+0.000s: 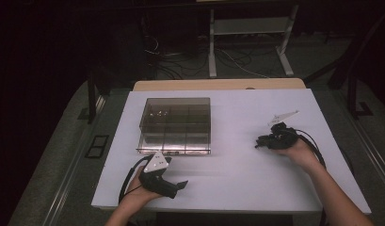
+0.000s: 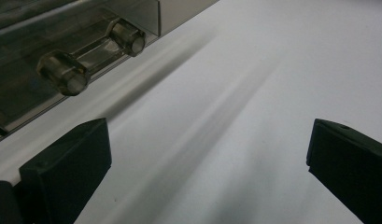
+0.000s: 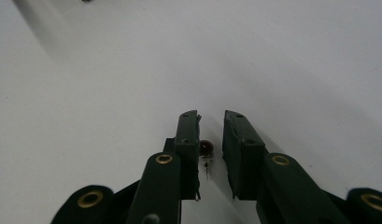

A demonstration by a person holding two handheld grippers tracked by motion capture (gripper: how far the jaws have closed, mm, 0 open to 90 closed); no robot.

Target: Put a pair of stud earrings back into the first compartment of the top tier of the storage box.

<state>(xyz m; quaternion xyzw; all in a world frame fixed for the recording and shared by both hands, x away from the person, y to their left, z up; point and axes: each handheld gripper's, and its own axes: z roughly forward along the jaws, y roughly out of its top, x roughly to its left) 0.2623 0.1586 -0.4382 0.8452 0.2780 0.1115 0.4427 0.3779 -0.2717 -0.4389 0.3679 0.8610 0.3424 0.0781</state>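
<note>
Two grippers are on the table, and as I read it the job has barely begun. My left gripper (image 1: 173, 184) rests low at the near edge with its jaws spread wide over bare white tabletop (image 1: 242, 169), nothing between them; in the left gripper view the smoky clear box (image 2: 48, 51) sits just beside it, with two round transparent knobs (image 2: 97, 58) on its near face. From the high view that compartment box (image 1: 175, 125) stands left of centre, and I cannot tell whether anything lies in its cells — the tinted walls are too dark. My right gripper (image 1: 261, 142) lies well apart from the box on the right side, jaws drawn narrow with a slim gap. In the right gripper view a tiny dark-red bead (image 3: 206, 148) shows in that gap near the jaw roots; whether it is pinched or merely lying on the table beneath, I cannot say. My judgement: carrying the bead to the box and opening the box are both left.
</note>
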